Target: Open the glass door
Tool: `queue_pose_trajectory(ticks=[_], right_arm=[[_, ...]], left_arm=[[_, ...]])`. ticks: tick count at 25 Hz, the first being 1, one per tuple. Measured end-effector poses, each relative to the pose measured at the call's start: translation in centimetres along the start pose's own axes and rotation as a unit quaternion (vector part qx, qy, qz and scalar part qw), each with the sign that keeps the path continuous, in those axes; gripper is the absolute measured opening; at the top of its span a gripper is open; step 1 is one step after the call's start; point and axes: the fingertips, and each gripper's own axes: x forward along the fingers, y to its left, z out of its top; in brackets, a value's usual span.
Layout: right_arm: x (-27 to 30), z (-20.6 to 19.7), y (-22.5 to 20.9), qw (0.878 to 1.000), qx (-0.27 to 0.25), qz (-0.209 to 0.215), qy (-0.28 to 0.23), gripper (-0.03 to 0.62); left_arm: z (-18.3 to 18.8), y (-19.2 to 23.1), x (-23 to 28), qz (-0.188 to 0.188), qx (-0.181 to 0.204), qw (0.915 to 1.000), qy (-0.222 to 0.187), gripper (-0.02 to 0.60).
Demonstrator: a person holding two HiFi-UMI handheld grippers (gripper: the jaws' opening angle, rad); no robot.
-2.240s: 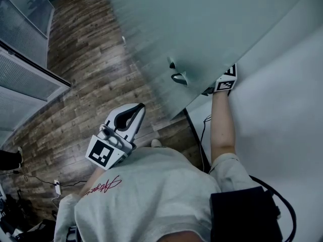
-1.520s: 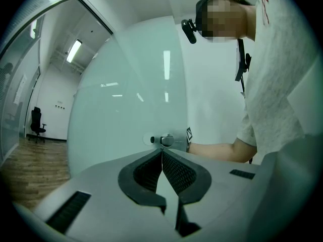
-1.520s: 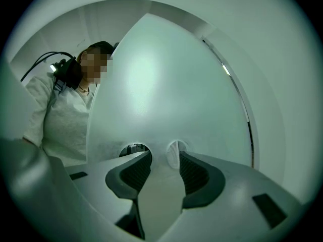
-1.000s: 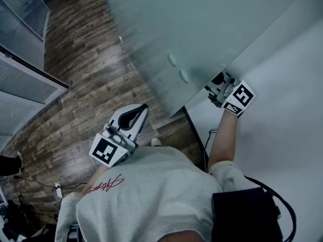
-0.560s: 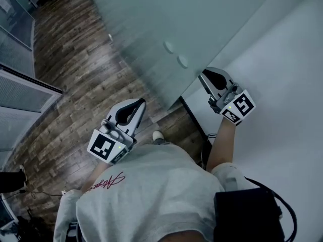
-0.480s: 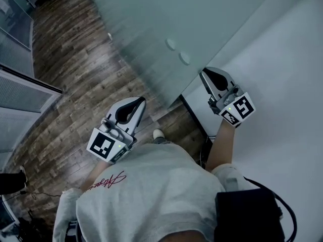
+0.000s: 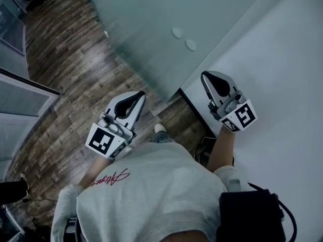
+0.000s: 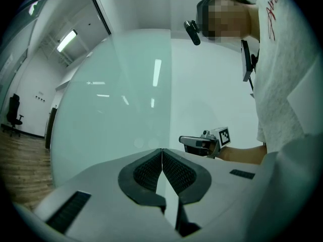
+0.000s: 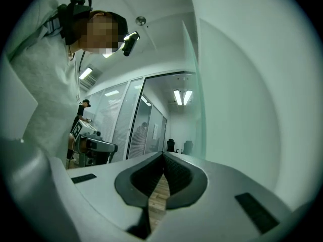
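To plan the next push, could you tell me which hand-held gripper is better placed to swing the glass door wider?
Probably right: the right hand-held gripper sits beside the free edge of the glass door, near its round fittings; the left hand-held gripper faces the pane.

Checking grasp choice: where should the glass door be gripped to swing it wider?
Probably the free edge of the glass door, near the round fittings, coming from the white wall side: that thin edge stands exposed; no handle shows here.

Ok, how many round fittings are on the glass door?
2. One round fitting sits near the glass door's edge; the second fitting is just beside it, closer to the white wall. More may be out of view.
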Motion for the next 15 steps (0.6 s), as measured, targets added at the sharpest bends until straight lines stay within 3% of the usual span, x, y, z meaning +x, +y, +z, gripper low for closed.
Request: queue_pose_trajectory(ticks=[4,15], right_arm=[[1.5,0.5,4.6,1.0,-0.017,0.009,0.013,0.017],[4.5,0.1,12.8,0.997,0.011,0.073,0.002,0.017]], left_arm=[[0.6,0.1,-1.7,0.001,0.0,1.0,-0.006,0.017],[0.9,0.1,-4.1,0.009,0.004,0.9998,-0.019,0.017]])
